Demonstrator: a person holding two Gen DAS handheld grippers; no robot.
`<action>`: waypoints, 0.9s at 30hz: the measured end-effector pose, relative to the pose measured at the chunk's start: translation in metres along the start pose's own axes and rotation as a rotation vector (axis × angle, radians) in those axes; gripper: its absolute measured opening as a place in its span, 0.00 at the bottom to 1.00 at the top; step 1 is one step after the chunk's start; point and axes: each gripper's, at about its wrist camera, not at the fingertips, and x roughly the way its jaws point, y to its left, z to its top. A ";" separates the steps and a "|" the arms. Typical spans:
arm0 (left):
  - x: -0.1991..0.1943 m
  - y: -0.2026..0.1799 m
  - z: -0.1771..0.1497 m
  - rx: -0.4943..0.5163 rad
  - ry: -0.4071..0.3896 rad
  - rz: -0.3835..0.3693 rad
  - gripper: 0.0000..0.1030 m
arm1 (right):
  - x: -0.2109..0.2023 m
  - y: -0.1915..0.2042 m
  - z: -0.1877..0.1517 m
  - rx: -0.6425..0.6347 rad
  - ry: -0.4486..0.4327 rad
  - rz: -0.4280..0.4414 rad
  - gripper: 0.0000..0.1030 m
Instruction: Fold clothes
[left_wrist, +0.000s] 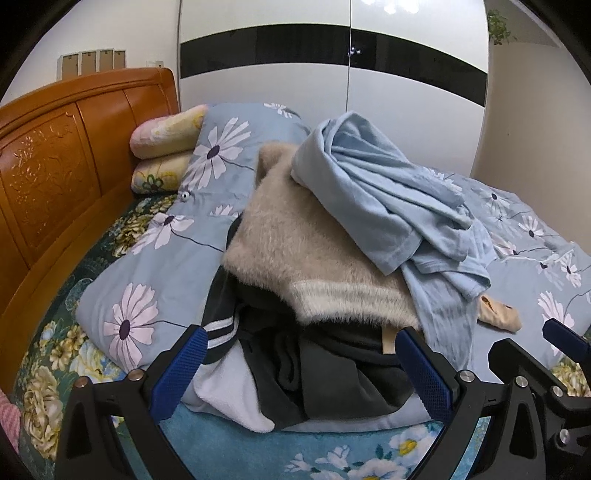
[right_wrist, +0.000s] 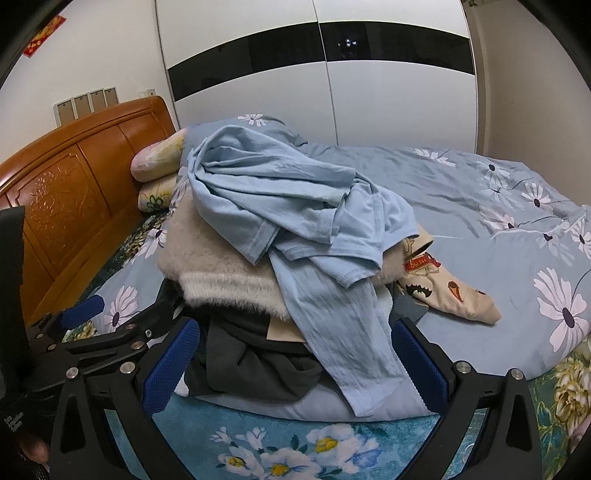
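Unfolded clothes pile on bed: light-blue T-shirt (left_wrist: 373, 192) atop fluffy beige sweater (left_wrist: 295, 251), dark garments (left_wrist: 332, 373) underneath. Left tool (left_wrist: 301, 369) & right tool (right_wrist: 295, 363) both wide, empty, near pile's front. Risk: grabbing several tangled layers at once, dragging pile off the bed.

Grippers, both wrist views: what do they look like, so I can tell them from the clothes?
Both match. The left gripper and right gripper have black angular frames with silver bolt heads and blue knurled finger pads. No cables or sleeves visible.
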 end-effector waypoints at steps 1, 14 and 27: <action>-0.001 0.000 0.000 -0.003 -0.004 -0.003 1.00 | -0.001 0.000 0.001 -0.001 -0.003 0.000 1.00; -0.011 0.004 0.001 -0.038 -0.045 -0.009 1.00 | -0.014 0.005 0.007 -0.023 -0.055 -0.013 1.00; 0.003 0.005 -0.002 -0.051 -0.054 0.006 1.00 | 0.000 0.003 0.006 -0.012 -0.059 -0.002 1.00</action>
